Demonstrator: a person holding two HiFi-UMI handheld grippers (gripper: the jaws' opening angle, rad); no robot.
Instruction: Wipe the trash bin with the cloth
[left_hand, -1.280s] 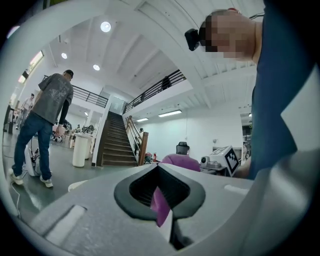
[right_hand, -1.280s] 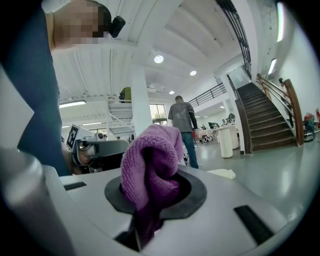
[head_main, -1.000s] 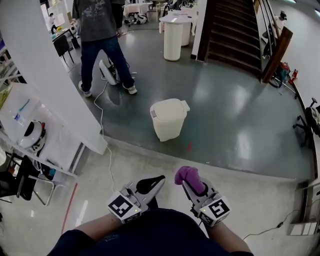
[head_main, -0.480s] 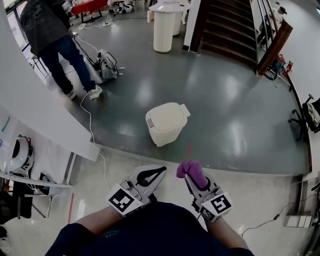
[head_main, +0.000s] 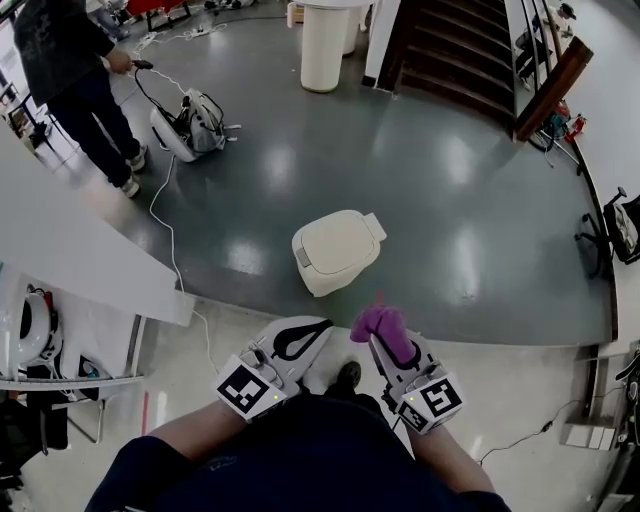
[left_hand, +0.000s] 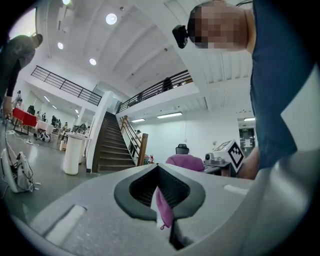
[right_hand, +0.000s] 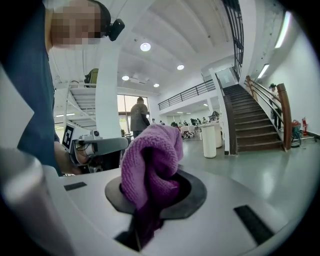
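Note:
The cream trash bin (head_main: 337, 250) stands lid down on the dark floor, ahead of both grippers and apart from them. My right gripper (head_main: 386, 345) is shut on a purple cloth (head_main: 379, 324) that bunches up above its jaws; the cloth (right_hand: 150, 165) fills the right gripper (right_hand: 150, 200) view. My left gripper (head_main: 304, 336) is held beside it with its jaws together. In the left gripper (left_hand: 160, 195) view a thin pink strip shows in the seam between the jaws, and the cloth (left_hand: 185, 162) shows beyond them.
A person (head_main: 60, 70) stands at far left holding a cable to a white machine (head_main: 190, 125) on the floor. A white cylinder (head_main: 325, 35) and a staircase (head_main: 460, 50) lie beyond. A white counter (head_main: 70, 260) is at left, an office chair (head_main: 620, 225) at right.
The view has moved forward, so the bin sits nearer and more central. The person has shifted further left. Both grippers keep their pose, with the cloth still held.

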